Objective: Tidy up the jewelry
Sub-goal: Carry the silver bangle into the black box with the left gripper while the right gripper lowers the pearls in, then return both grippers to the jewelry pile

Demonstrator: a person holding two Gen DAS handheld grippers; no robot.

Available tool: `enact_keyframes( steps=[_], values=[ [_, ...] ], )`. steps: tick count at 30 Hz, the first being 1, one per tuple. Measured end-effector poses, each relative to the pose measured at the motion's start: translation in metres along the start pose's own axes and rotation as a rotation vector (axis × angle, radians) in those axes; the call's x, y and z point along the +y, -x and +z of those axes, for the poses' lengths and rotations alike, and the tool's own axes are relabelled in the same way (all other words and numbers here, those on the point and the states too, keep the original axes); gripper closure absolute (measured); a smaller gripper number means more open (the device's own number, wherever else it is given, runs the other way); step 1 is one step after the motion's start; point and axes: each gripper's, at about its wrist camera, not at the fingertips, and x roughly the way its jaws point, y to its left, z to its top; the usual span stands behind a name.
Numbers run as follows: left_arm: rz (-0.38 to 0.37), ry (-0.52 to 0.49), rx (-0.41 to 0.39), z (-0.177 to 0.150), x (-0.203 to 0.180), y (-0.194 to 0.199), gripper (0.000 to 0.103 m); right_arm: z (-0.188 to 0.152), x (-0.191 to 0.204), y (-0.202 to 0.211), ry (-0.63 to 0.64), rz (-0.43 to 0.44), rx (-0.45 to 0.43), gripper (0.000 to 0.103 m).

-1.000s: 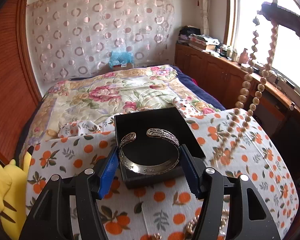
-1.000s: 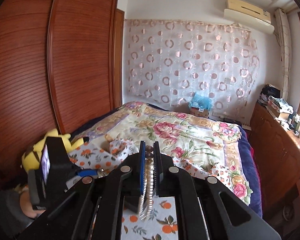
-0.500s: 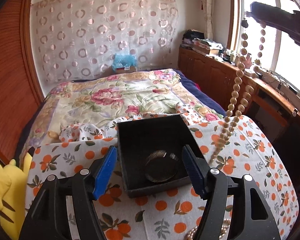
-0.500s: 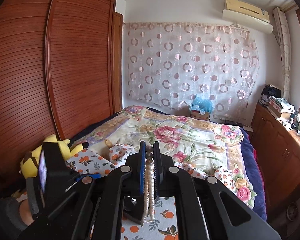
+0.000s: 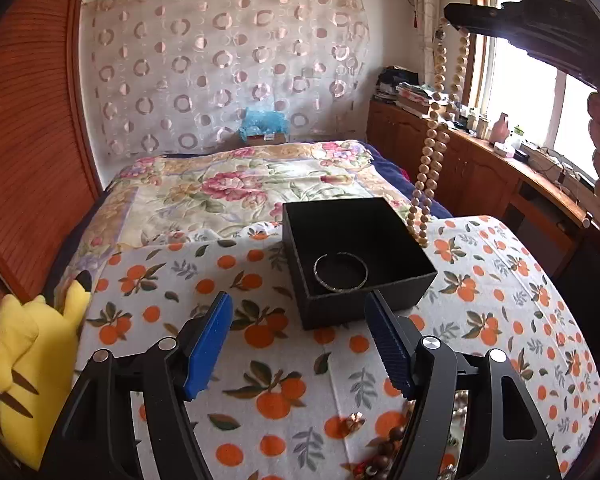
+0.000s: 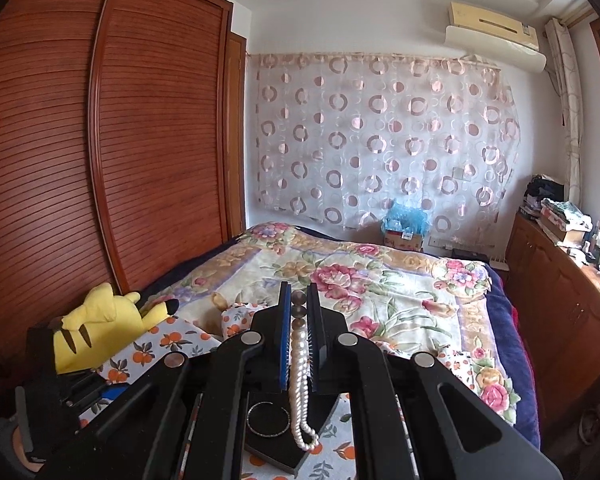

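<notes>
A silver bangle point(image 5: 341, 272) lies flat inside the open black box point(image 5: 400, 280) on the orange-print cloth. My left gripper point(image 5: 298, 308) is open and empty, just short of the box's near wall. My right gripper point(image 6: 299, 308) is shut on a strand of cream beads point(image 6: 300, 380). In the left wrist view the beads point(image 5: 432, 152) hang from the upper right, and their lower end reaches the box's right rim. In the right wrist view the bangle point(image 6: 269, 420) and box point(image 6: 276, 454) show below the beads.
A yellow plush toy point(image 5: 32, 380) lies at the cloth's left edge. More loose beads and jewelry point(image 5: 380, 444) sit at the near edge by my left gripper. Beyond are a floral quilt point(image 5: 240, 184), a wooden wardrobe point(image 6: 100, 160) on the left and cabinets point(image 5: 480, 176) on the right.
My left gripper let go of the bangle, which now lies in the box, and drew back from the box. The hanging beads swung in closer to the box's right rim.
</notes>
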Motion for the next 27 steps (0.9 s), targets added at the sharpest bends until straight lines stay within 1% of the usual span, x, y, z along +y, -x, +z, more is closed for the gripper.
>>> enact_keyframes(
  steps=[4,9,13,16,19,22,24,27],
  values=[
    [-0.001,0.002,-0.003,-0.007,0.003,0.006,0.037,-0.008,0.008,-0.017,-0.012,-0.001,0.031,0.094],
    [-0.002,-0.003,-0.004,-0.017,0.001,0.011,0.037,-0.016,0.019,-0.023,-0.012,0.012,0.036,0.094],
    [-0.012,0.003,0.002,-0.024,0.001,0.012,0.037,-0.006,0.028,-0.015,0.009,0.008,0.0,0.094],
    [-0.013,-0.003,0.004,-0.025,0.0,0.013,0.037,0.004,0.035,-0.012,0.043,-0.019,0.002,0.094],
    [-0.021,0.0,-0.001,-0.027,-0.002,0.017,0.037,0.005,0.033,-0.011,0.03,-0.027,0.008,0.094],
    [-0.027,0.002,-0.001,-0.033,-0.001,0.022,0.037,-0.007,0.027,-0.02,0.003,-0.024,0.052,0.094],
    [-0.024,-0.001,0.001,-0.038,-0.002,0.025,0.037,-0.025,0.025,-0.031,-0.013,-0.015,0.106,0.094],
    [-0.031,0.003,0.01,-0.046,0.0,0.028,0.037,-0.052,0.02,-0.041,-0.038,0.002,0.158,0.094]
  ],
)
